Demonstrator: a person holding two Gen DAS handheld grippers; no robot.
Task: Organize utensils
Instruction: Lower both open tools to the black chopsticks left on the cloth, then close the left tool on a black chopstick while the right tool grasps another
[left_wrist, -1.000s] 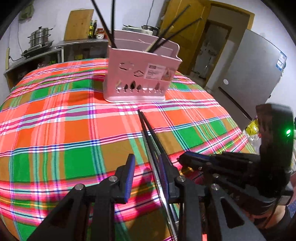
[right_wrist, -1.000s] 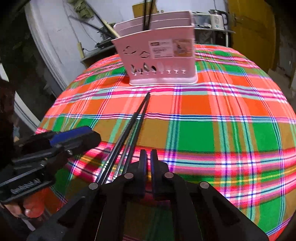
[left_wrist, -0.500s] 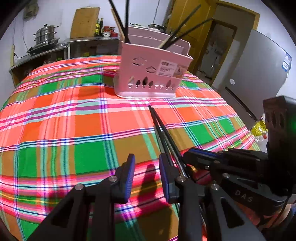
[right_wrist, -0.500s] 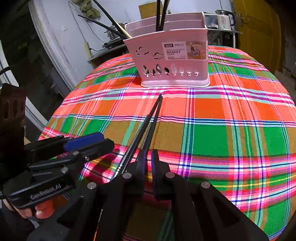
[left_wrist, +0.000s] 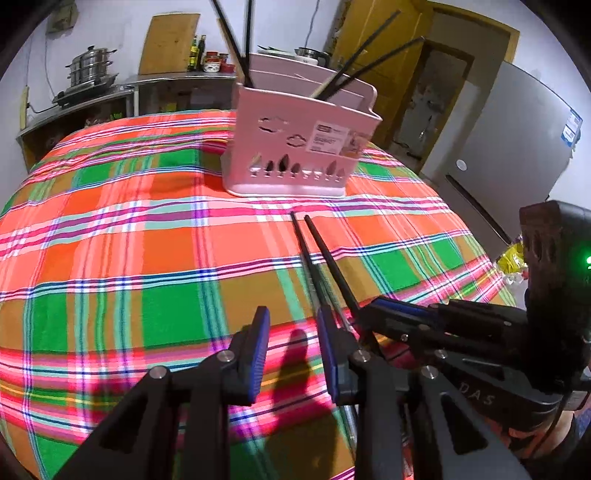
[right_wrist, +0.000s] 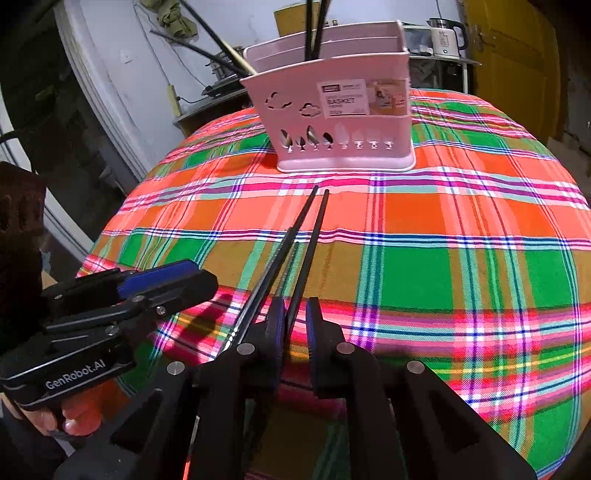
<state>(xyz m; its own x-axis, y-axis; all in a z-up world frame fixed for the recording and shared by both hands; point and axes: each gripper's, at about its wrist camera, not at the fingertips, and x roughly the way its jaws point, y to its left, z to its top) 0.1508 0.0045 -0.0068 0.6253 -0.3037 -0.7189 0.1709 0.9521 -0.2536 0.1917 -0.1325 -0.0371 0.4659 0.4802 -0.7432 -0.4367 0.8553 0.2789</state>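
L gripper (left_wrist: 293, 350): jaws apart, empty, low over plaid cloth (left_wrist: 110, 258); beside chopsticks | R gripper (right_wrist: 294, 332): jaws nearly closed on one black chopstick (right_wrist: 308, 254), tip toward basket; second chopstick (right_wrist: 275, 266) just left, outside jaws | basket (right_wrist: 332, 114): pink, upright at far side of cloth; holds more chopsticks

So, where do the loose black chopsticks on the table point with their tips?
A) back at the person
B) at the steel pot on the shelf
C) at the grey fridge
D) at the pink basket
D: in the right wrist view the chopsticks run from the right gripper straight up the checked cloth, and their tips end just short of the pink basket.
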